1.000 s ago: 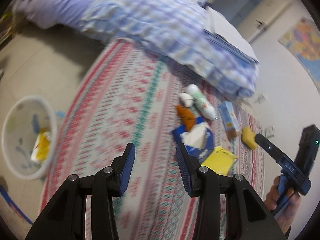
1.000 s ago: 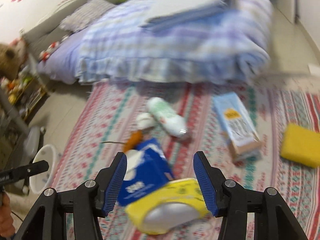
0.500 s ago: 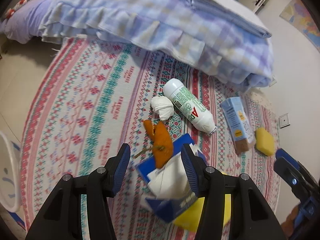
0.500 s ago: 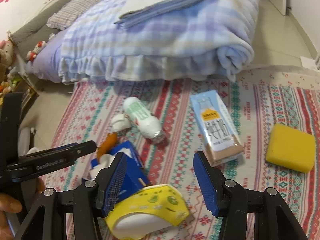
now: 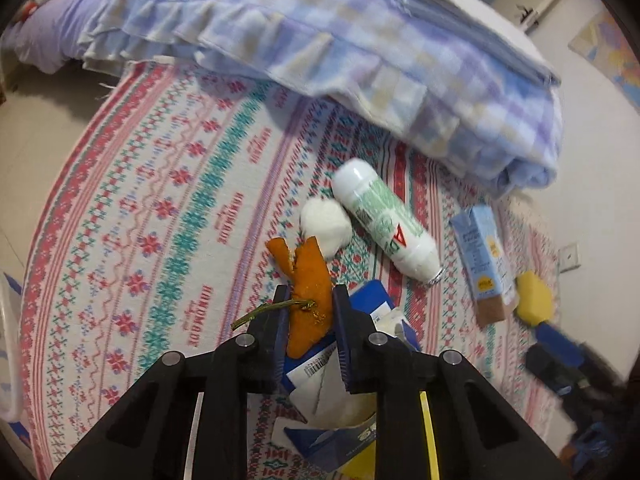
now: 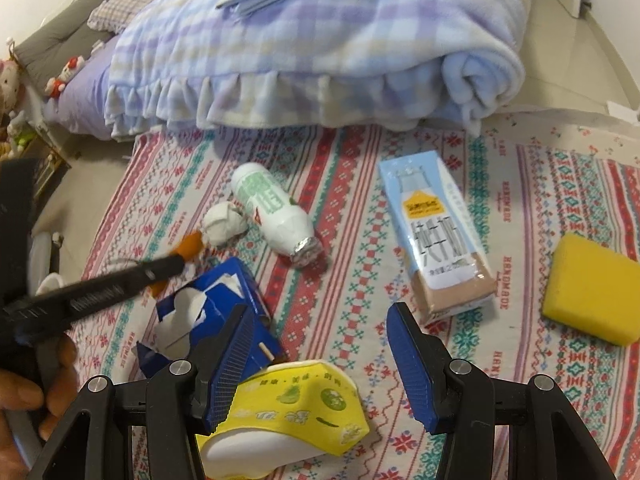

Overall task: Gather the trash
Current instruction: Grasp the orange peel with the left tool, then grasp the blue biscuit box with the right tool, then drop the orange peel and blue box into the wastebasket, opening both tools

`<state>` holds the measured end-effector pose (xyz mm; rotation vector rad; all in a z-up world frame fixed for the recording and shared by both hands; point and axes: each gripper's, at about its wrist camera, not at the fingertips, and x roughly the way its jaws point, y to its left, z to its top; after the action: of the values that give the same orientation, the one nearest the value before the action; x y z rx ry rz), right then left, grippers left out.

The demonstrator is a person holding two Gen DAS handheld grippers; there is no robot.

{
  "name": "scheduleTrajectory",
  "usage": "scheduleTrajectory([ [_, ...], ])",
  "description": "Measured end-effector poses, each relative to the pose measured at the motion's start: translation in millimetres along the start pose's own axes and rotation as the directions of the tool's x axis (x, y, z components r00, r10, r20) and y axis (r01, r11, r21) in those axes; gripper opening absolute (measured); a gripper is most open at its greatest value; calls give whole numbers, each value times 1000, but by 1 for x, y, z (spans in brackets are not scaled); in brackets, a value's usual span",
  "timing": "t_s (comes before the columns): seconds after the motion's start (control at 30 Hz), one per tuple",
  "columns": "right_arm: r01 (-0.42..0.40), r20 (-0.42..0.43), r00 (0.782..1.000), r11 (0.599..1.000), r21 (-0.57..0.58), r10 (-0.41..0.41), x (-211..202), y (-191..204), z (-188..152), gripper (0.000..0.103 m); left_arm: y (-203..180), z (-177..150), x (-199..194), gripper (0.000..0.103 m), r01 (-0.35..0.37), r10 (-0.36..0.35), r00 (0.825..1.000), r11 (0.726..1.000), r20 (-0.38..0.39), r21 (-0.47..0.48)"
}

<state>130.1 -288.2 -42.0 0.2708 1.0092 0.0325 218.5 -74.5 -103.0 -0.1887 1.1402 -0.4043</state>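
Note:
An orange peel (image 5: 308,272) with a thin stem lies on the patterned rug, partly over a torn blue tissue box (image 6: 208,308). My left gripper (image 5: 310,296) has its jaws narrowed onto the peel, one finger on each side. In the right wrist view the left gripper's fingers (image 6: 120,284) reach to the peel (image 6: 191,245). My right gripper (image 6: 317,312) stands open above a crushed yellow paper bowl (image 6: 296,408), with nothing between its fingers. Other trash nearby: a white paper ball (image 5: 325,220), a white bottle with a green label (image 5: 384,220) and a blue milk carton (image 6: 436,232).
A yellow sponge (image 6: 596,292) lies at the right on the rug (image 5: 168,208). A checked blanket (image 6: 320,60) hangs off the low bed behind the trash. A white bin's rim (image 5: 6,344) shows at the far left. A hand (image 6: 24,396) holds the left gripper.
My left gripper moved forward and down to the orange peel, and its jaws narrowed around it. The right gripper stayed open and shifted only slightly.

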Motion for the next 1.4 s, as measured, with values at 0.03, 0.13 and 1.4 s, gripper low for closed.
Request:
scheduleTrajectory([
  [0.03,-2,-6,1000,1000,-9,2,2,2,-1,60,4,1,-5,22,15,-15,1000,1000,7,-16],
  [0.13,-13,-34,999,999,-50,11,12,13,-3,60,12,1,-17,22,40,-39,999,998,20,-46],
  [1.4,-77,-13,997,987,-140,76,25,80,18,39,95,-38,-140,22,81,-68,994,985,85,-155],
])
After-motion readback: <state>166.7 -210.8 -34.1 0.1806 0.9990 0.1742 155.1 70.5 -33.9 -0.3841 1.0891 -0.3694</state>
